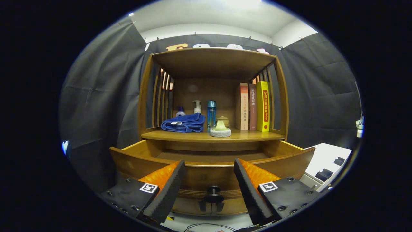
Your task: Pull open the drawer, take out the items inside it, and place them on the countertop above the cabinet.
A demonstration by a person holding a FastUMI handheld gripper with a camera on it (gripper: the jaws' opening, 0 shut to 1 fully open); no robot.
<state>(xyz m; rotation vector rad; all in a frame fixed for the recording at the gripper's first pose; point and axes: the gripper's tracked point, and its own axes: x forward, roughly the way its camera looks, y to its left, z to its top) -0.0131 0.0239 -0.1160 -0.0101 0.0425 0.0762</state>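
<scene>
The tongs (209, 167) stand spread wide with nothing between them, both fingers apart and free of any contact. Just below and between them sits the dark knob (212, 192) on the drawer's front panel, so the tongs are poised a little above and in front of it rather than on it.

Just beyond the fingertips the drawer (210, 161) is already pulled well out from the cabinet (146, 93); its curved front rim and both side walls are plain to see. The opening step therefore looks done. From this low angle only a strip of the drawer's floor near the back shows, and that strip looks bare; the nearer part is hidden behind the front panel, so whether anything is left inside cannot be told for certain.

Further on, the surface (251, 137) above the drawer carries a folded blue towel (184, 123), a small capped bottle (180, 111) and a pump bottle (197, 107) behind it, a tall blue bottle (211, 113), a pale round item (220, 129) near the front edge with a small lidded pot (223, 120) behind it, and three upright books (253, 107) against the right side.

My judgement: several items probably came from the drawer, so the task looks late or finished, pending a look inside.
</scene>
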